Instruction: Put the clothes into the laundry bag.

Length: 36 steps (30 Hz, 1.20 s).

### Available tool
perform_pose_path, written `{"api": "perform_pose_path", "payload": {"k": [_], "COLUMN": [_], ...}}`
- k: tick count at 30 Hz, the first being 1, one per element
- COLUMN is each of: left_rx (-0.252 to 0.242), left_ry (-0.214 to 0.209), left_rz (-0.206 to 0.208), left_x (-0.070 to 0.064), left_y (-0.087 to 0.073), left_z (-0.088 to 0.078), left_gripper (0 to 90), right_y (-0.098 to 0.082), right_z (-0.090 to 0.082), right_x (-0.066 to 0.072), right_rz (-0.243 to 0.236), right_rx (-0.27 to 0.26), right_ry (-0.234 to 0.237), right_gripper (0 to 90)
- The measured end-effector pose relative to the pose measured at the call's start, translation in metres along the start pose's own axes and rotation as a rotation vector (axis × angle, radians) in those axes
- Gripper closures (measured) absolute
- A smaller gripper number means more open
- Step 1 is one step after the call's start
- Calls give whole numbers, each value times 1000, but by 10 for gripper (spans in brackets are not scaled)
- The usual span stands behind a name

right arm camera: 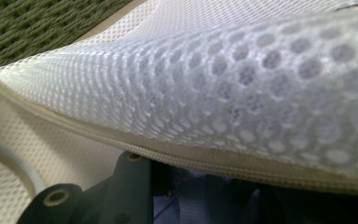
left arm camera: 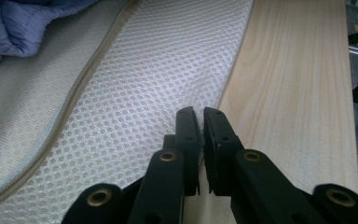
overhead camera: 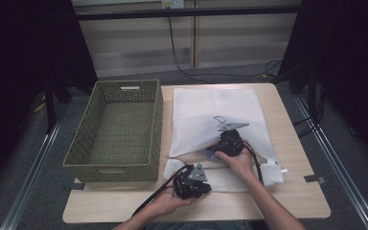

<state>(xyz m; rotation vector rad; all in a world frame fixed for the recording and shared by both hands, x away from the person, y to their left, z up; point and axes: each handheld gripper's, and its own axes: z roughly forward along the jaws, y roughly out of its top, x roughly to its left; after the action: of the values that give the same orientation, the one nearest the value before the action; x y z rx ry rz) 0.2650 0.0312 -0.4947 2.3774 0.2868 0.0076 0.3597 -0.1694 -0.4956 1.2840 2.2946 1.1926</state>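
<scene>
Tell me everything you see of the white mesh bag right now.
The mesh bag is white honeycomb netting with a cream zipper, lying flat on the wooden table right of the basket. Its zipper is open; the right gripper reaches in under the raised top layer. Blue fabric shows inside. The left gripper pinches its near edge.

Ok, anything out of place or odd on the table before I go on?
Nothing spilled or damaged. The white mesh laundry bag lies flat beside the green woven basket, its zipper open. The left gripper pinches the bag's near edge; the right gripper reaches into the opening, where blue cloth shows. The bag's right corner slightly overhangs nothing.
</scene>
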Motion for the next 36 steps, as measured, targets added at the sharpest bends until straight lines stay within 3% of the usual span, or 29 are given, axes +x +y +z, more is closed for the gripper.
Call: {"api": "perform_pose_path", "payload": {"k": [11,16,18,20,25,29,36], "left_rx": [5,-5,16,-7,-8,-9,-17], "left_ry": [6,4,4,2,4,-3,-1], "left_rz": [10,10,15,11,6,6,5], "left_x": [0,0,0,0,0,0,0], "left_y": [1,0,1,0,0,0,0], "left_z": [0,1,-1,1,1,1,1], "left_gripper": [859,859,859,859,859,859,859], "right_y": [1,1,1,1,-4,-7,-15], "right_z": [6,-1,-5,-10,-28,-45,-74], "right_x": [0,4,6,8,10,7,-2], "right_rz": [14,6,6,4,-12,-9,-22], "right_rx": [-24,-6,1,5,17,-7,-41], "right_ry": [-54,-15,5,25,73,126,160], "right_gripper": [637,611,582,549,472,460,489]}}
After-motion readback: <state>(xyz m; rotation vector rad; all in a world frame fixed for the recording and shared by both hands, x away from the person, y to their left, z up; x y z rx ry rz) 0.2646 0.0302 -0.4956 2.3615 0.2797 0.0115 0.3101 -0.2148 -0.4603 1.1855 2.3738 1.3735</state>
